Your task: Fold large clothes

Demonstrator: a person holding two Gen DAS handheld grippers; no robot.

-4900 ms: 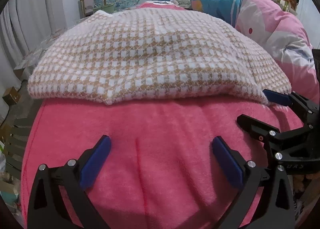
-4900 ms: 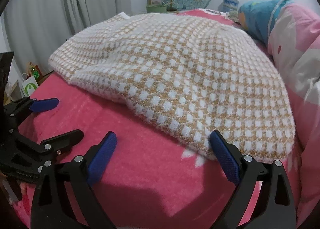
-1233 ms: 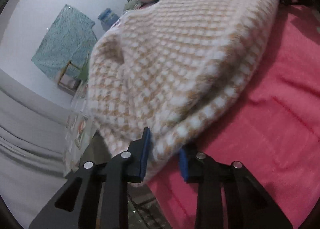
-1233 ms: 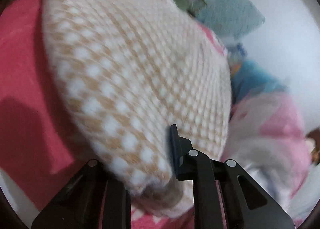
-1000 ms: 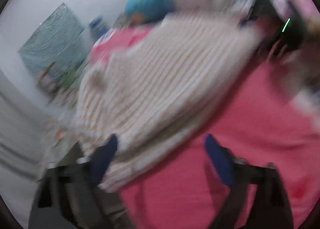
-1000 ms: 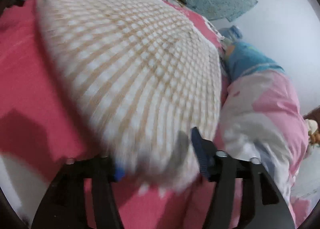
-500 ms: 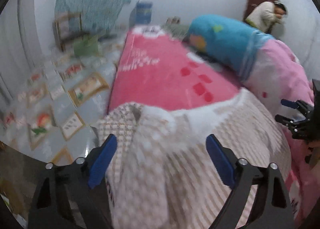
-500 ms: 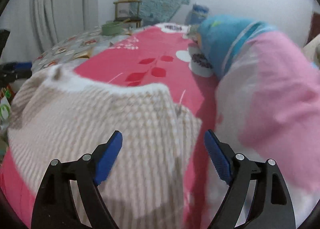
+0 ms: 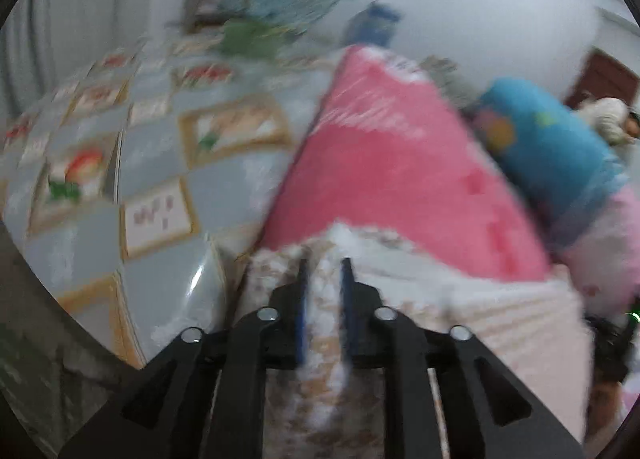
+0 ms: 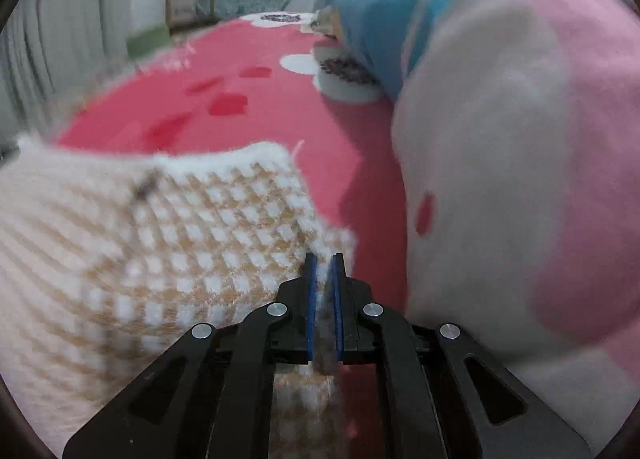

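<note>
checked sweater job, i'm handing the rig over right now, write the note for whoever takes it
Left gripper: fingers closing on a bunched far corner of the checked sweater, fabric between them.
Right gripper: shut on the sweater's other far corner, beside the pink quilt.
Sweater lies on the pink blanket, near the bed's foot end.
Done: both far corners pinched.
Left: probably carry those corners across to make the fold, release, smooth. The left wrist view is blurred, so check that grip first.

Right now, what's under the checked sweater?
The sweater lies on the pink blanket, which shows bare beyond its far edge. Whatever sits directly beneath the knit is covered. Both grippers' jaws have cloth between them at the near corners; the left's are closing.
</note>
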